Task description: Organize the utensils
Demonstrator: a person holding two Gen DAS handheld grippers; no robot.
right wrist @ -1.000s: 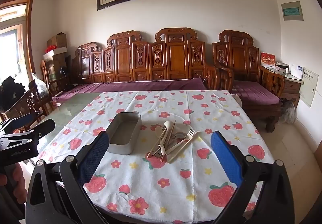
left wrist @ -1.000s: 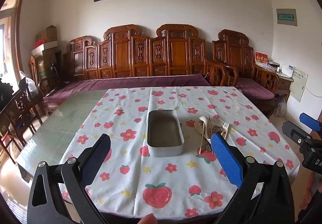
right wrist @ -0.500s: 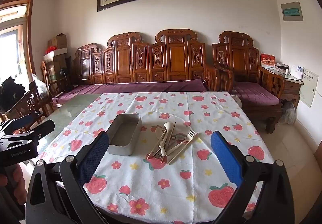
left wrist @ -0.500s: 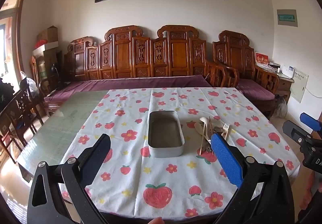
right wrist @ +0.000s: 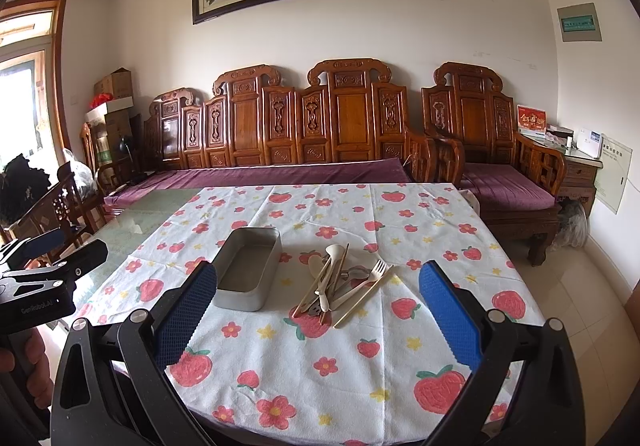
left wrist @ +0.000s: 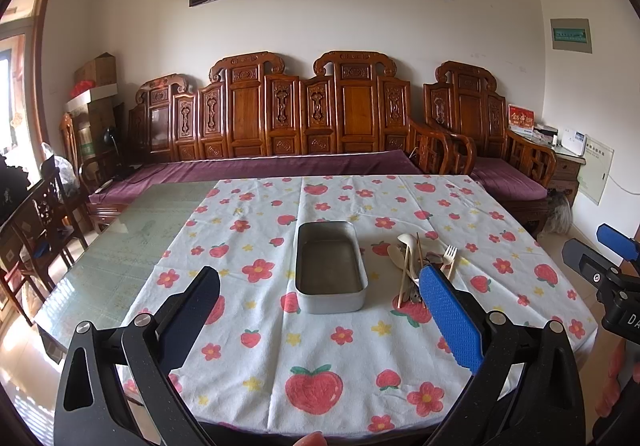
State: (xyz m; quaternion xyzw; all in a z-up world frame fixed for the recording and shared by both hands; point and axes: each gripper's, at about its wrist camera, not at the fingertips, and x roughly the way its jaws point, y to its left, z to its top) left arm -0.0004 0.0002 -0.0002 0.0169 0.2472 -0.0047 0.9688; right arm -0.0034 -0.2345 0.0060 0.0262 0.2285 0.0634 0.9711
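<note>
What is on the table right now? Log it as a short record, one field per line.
surface: table under a strawberry-and-flower tablecloth
container: metal tin, open, nothing inside
utensils: loose pile on the cloth to the right of the tin, with a fork, pale spoons and chopsticks overlapping
utensils in tin: none
left gripper: open, holding nothing, short of the tin
right gripper: open, holding nothing, short of the pile
task state: sorting not yet begun
</note>
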